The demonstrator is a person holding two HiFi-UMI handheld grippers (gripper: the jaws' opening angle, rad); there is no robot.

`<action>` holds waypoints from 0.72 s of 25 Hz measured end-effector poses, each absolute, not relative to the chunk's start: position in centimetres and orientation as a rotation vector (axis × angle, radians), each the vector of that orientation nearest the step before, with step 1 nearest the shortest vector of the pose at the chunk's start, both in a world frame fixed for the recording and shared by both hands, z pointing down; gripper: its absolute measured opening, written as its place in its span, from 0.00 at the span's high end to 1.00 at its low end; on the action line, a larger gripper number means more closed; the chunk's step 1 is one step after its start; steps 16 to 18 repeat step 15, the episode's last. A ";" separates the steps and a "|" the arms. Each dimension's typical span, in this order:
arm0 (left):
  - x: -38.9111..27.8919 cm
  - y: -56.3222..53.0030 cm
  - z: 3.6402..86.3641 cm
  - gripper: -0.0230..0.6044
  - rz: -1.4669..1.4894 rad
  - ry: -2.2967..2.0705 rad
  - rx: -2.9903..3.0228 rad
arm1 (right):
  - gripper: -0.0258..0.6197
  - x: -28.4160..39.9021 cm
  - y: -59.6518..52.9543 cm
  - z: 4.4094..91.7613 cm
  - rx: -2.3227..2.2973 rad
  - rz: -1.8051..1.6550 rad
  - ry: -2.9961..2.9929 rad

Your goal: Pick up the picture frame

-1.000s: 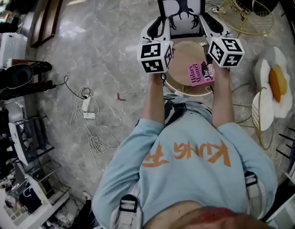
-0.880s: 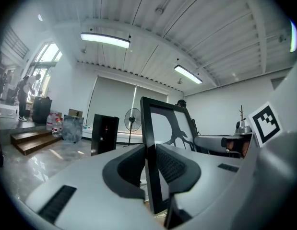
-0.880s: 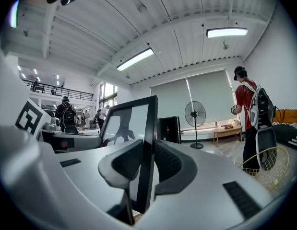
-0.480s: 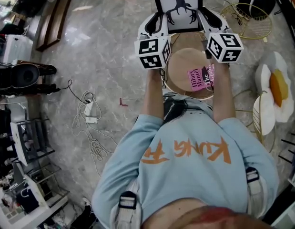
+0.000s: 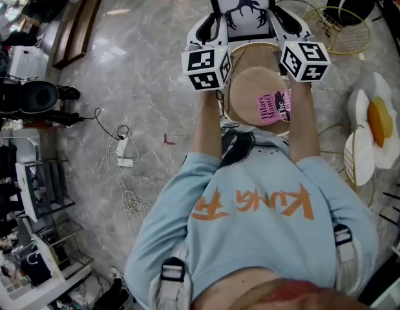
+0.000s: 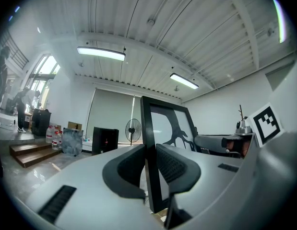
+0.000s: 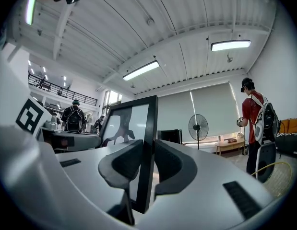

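Observation:
A black picture frame (image 5: pixel 242 8) with a white print of a dark antlered shape hangs upright in the air, beyond the round wooden table (image 5: pixel 248 86). My left gripper (image 5: pixel 209 30) is shut on its left edge and my right gripper (image 5: pixel 282 23) on its right edge. In the left gripper view the frame's black edge (image 6: pixel 149 128) stands between the two dark pads (image 6: pixel 124 169) of the left gripper (image 6: pixel 150 171). In the right gripper view the frame (image 7: pixel 147 138) is clamped the same way in the right gripper (image 7: pixel 147 169).
A pink book (image 5: pixel 273 105) lies on the table's near side. A gold wire basket (image 5: pixel 338 24) stands to the right, with an egg-shaped cushion (image 5: pixel 374 112) below it. Cables and a power strip (image 5: pixel 121 152) lie on the marble floor at left. People stand in the room (image 7: pixel 254 121).
Both grippers have risen together with the frame held between them. In the head view it has shifted toward the top edge, away from the table.

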State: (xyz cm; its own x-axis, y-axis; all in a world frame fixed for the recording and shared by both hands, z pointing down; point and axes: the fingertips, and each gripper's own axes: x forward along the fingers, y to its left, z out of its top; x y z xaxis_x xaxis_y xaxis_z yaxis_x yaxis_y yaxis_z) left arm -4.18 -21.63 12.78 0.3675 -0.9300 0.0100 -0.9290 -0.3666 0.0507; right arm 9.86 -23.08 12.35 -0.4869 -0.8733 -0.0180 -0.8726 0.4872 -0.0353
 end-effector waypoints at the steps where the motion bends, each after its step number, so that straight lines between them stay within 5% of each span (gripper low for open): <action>1: -4.2 -21.6 12.7 0.83 -0.032 -1.740 2.561 | 0.85 9.9 -23.1 12.3 -1.574 -0.031 2.678; 18: -3.0 -22.2 12.0 0.83 -0.051 -1.731 2.590 | 0.85 11.0 -23.5 11.4 -1.585 0.009 2.664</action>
